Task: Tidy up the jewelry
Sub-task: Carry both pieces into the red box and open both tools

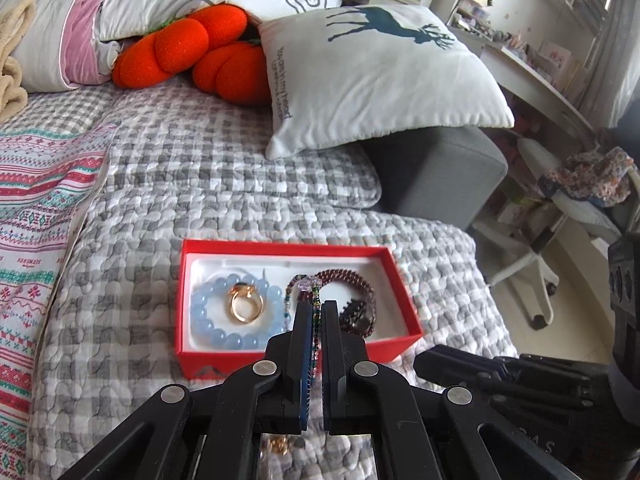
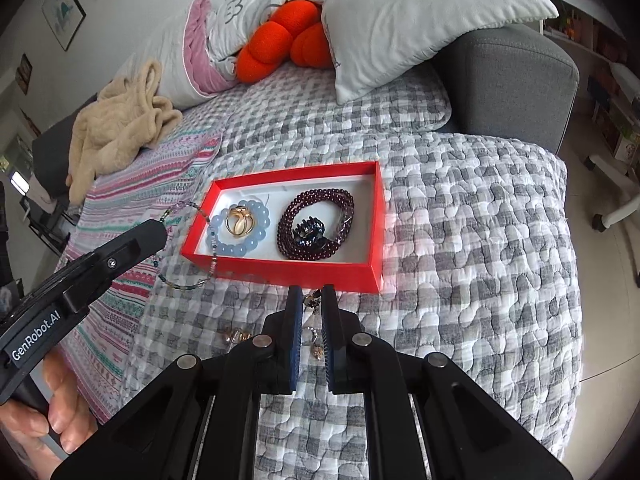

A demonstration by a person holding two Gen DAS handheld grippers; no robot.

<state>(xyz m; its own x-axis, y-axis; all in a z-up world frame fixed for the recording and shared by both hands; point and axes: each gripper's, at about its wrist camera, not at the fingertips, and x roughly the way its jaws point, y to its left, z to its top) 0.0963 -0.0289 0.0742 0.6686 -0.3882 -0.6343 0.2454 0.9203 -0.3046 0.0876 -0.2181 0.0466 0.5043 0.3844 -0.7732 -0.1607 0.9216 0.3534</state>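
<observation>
A red box (image 1: 394,280) (image 2: 280,270) with a white lining lies on the checked quilt. Inside lie a pale blue bead bracelet (image 1: 202,312) (image 2: 262,236), a gold ring (image 1: 246,304) (image 2: 239,220), a dark red bead bracelet (image 1: 352,280) (image 2: 320,200) and a dark hair clip (image 2: 307,232). My left gripper (image 1: 317,308) (image 2: 158,230) is shut on a thin multicoloured bead strand (image 1: 316,320) (image 2: 188,286), hanging in a loop over the box's near left corner. My right gripper (image 2: 312,294) is shut on a small dangling earring (image 2: 311,302) just before the box's front wall.
A gold earring (image 2: 236,336) (image 1: 280,446) lies loose on the quilt (image 2: 460,240) near the grippers. A deer-print pillow (image 1: 380,68), orange plush cushions (image 1: 192,48) and a beige towel (image 2: 116,128) lie behind. The grey sofa arm (image 2: 508,80) and the floor drop off to the right.
</observation>
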